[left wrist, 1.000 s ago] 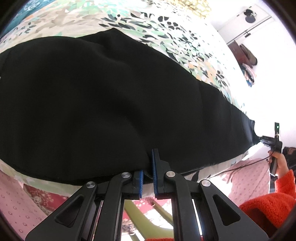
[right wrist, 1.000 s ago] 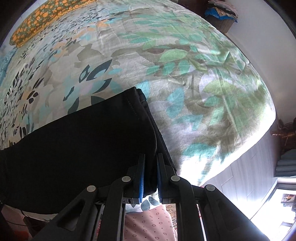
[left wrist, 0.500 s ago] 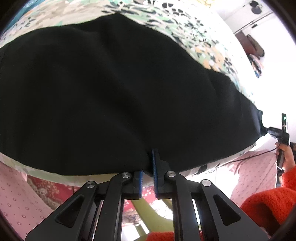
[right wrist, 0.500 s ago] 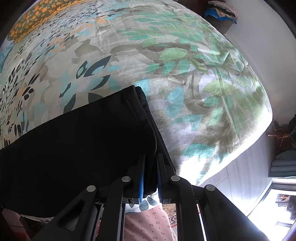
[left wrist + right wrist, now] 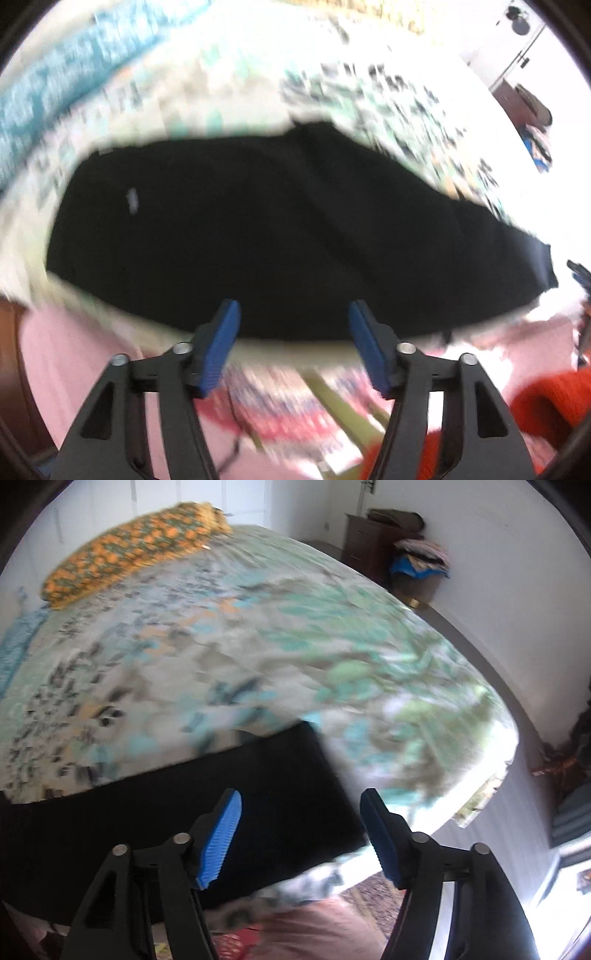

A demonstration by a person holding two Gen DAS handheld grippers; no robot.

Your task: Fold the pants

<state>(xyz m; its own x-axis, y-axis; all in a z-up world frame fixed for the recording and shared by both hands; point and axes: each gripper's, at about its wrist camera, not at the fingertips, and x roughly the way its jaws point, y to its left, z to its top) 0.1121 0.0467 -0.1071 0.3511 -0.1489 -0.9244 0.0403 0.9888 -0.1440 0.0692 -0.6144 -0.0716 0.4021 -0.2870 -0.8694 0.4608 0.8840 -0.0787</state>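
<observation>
We see both hand-held grippers, left [image 5: 293, 321] and right [image 5: 300, 810], opening with nothing between them; the pants [image 5: 280, 236] near the bed [image 5: 295, 646] edge may slip off.

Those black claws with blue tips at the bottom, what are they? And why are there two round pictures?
They are grippers, tongs a person holds, one in each hand. Each carries a small camera, so one picture looks along the left gripper and the other along the right gripper. Black pants lie flat on a bed with a leafy cover. Both grippers' jaws are opening with nothing pinched between them, so nothing is held. The pictures are blurry.
</observation>
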